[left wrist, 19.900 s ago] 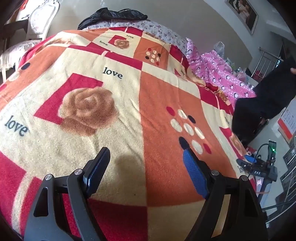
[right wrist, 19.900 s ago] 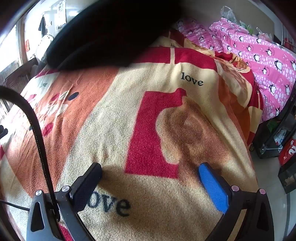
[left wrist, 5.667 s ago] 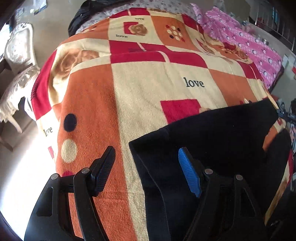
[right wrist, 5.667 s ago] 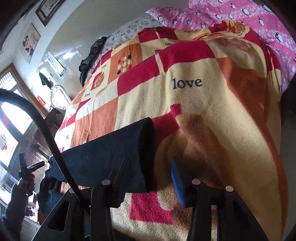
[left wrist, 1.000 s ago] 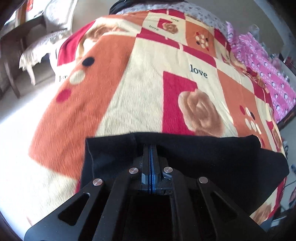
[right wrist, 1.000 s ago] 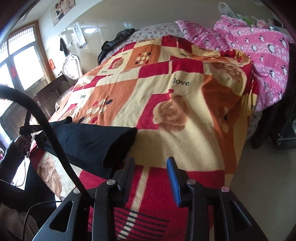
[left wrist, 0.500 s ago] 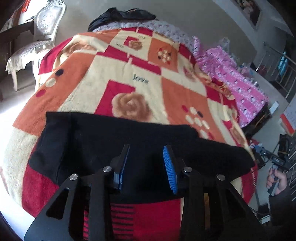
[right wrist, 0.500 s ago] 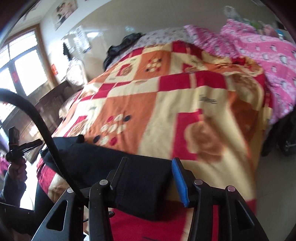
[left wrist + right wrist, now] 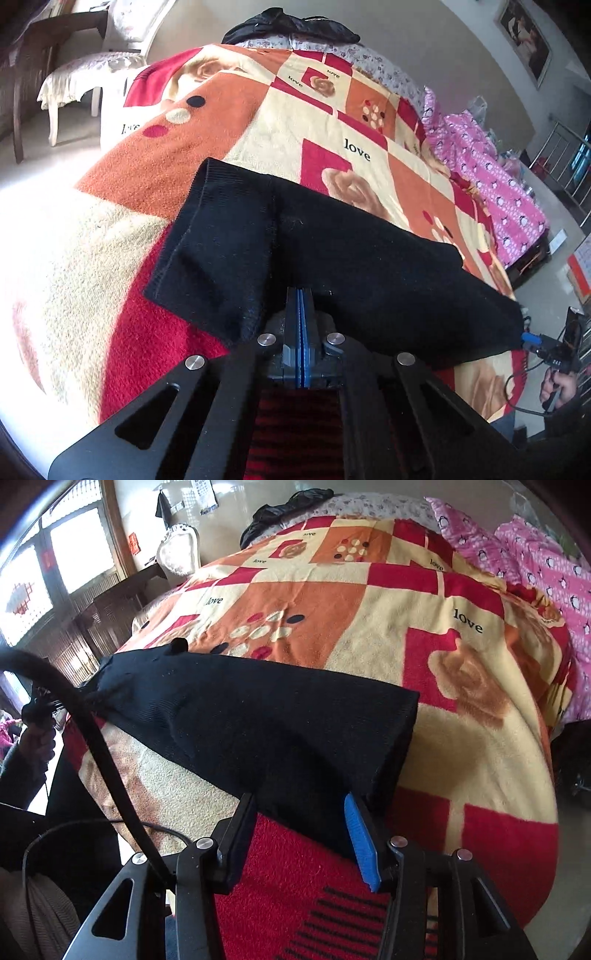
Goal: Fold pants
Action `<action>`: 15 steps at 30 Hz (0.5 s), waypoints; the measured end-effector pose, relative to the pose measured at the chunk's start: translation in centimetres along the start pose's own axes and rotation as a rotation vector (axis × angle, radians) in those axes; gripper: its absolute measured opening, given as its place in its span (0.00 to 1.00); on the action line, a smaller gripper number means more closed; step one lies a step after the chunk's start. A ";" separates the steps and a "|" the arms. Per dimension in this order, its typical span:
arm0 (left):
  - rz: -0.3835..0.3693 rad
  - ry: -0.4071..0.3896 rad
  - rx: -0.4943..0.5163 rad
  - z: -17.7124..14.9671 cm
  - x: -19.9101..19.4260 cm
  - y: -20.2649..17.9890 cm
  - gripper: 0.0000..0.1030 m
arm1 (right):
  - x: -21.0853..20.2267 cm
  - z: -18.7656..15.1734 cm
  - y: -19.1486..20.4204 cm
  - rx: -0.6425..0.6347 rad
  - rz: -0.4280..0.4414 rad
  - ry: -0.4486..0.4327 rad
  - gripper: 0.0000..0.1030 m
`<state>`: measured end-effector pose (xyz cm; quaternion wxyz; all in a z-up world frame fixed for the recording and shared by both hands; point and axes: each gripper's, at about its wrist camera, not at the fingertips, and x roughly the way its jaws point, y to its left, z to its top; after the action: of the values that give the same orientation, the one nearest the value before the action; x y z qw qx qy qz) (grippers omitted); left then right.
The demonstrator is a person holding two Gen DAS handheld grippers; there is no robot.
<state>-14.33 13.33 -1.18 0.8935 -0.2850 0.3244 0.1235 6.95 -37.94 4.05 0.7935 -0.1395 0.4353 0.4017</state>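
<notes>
Black pants (image 9: 351, 258) lie flat across the near part of a bed covered by an orange, red and cream blanket (image 9: 258, 129). My left gripper (image 9: 300, 292) is shut, its tips pinching the pants' near edge close to the wide ribbed end. In the right wrist view the pants (image 9: 258, 720) stretch leftwards from a squared end at the right. My right gripper (image 9: 298, 799) stands open astride the near edge by that end. Fabric lies between its fingers, and the blue pad (image 9: 360, 843) does not press on it.
A pink penguin quilt (image 9: 498, 192) lies along the bed's far right side, and a dark garment (image 9: 291, 26) sits at its head. A white chair (image 9: 85, 62) stands on the left. A black cable (image 9: 96, 738) crosses the right wrist view. Floor lies past the bed's edges.
My left gripper has shut on the pants' near edge and shifted toward the wide end. My right gripper has closed in on the squared end with its jaws a little wider.
</notes>
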 end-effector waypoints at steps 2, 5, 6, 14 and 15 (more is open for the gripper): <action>0.044 -0.022 0.028 0.5 -0.5 -0.3 0.02 | -1.1 0.8 0.7 -0.017 -0.004 -0.081 0.46; 0.146 -0.079 -0.004 1.2 -1.5 -0.3 0.03 | -1.2 2.8 2.2 -0.028 0.014 -0.200 0.46; 0.171 -0.088 -0.044 1.4 -1.7 0.0 0.03 | -0.2 3.3 2.6 -0.011 0.029 -0.205 0.47; 0.065 -0.143 -0.009 1.2 -3.6 -5.1 0.03 | 4.9 0.7 4.8 -0.065 -0.027 -0.137 0.61; 0.038 -0.129 0.001 1.2 -3.2 -6.0 0.03 | 4.9 0.7 4.9 -0.062 -0.035 -0.141 0.61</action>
<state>-13.71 9.06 4.23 0.9102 -0.2696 0.2714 0.1586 5.08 -31.90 1.12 0.8245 -0.1427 0.3630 0.4100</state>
